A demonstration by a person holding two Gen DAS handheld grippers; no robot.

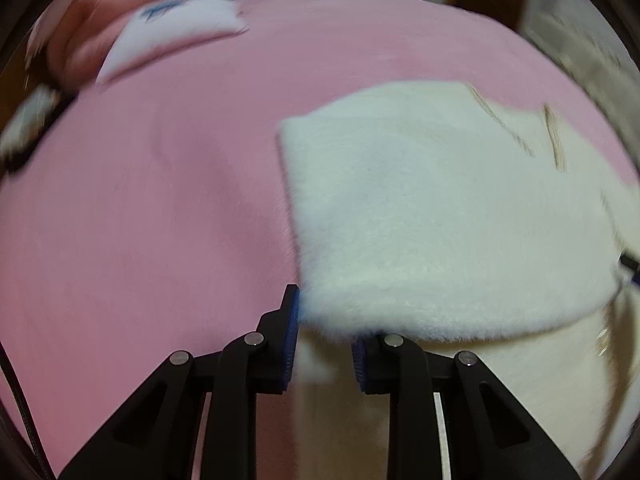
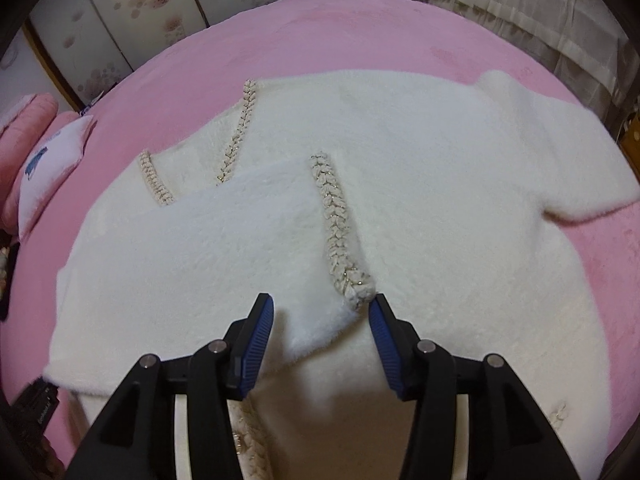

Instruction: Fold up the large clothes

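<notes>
A fluffy white cardigan (image 2: 400, 184) with braided beige trim (image 2: 338, 232) lies spread on a pink blanket (image 2: 360, 32). One sleeve is folded across the body, its trimmed cuff just in front of my right gripper (image 2: 322, 320), which is open with the cuff's edge between the jaws, not gripped. In the blurred left wrist view the folded white panel (image 1: 440, 220) lies ahead to the right. My left gripper (image 1: 326, 344) is open at its near edge, the fleece overhanging the right finger.
A white pillow with blue print (image 2: 52, 160) and pink pillows (image 2: 24, 128) lie at the left of the bed. Wardrobe doors with floral pattern (image 2: 120, 20) stand behind. A frilled bed cover (image 2: 540, 20) is at the far right.
</notes>
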